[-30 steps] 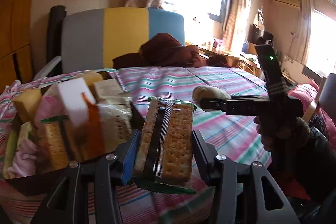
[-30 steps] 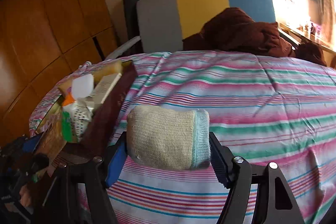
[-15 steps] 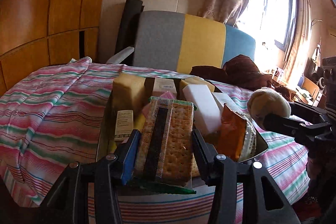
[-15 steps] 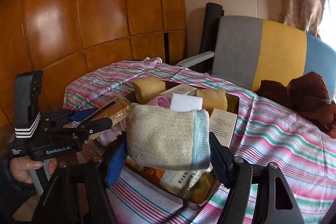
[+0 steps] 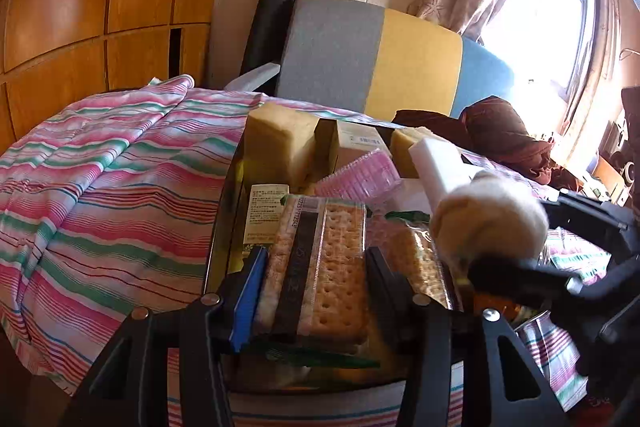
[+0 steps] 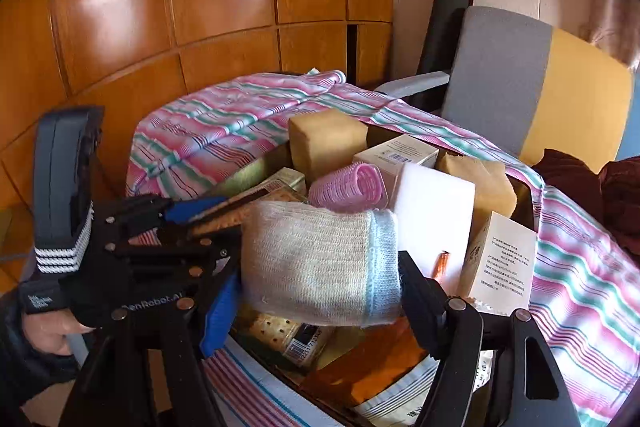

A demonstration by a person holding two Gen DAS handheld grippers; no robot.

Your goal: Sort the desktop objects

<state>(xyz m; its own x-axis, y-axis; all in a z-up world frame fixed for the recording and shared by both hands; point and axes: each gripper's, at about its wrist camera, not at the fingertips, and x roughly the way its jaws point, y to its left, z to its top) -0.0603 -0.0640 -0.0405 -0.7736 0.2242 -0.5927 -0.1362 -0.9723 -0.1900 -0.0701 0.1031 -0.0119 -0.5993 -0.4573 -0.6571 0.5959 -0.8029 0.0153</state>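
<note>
The tray (image 6: 256, 167) holds sponges (image 6: 326, 143), boxes (image 6: 500, 259), a pink roller (image 6: 348, 187) and a white block (image 6: 434, 203). The left tool (image 5: 316, 281) grips crackers (image 5: 320, 267); the right tool (image 6: 320, 267) grips a cloth roll (image 6: 316, 263).

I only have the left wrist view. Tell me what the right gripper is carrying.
Observer: The right gripper is shut on a rolled beige sock with a light-blue cuff.
Operator: Report where my left gripper sits.
Observer: The left gripper is just left of the sock, holding its crackers edge-on over the tray.
Operator: Name what stands right of the sock.
Observer: A white printed box, leaning inside the tray's right side.
</note>
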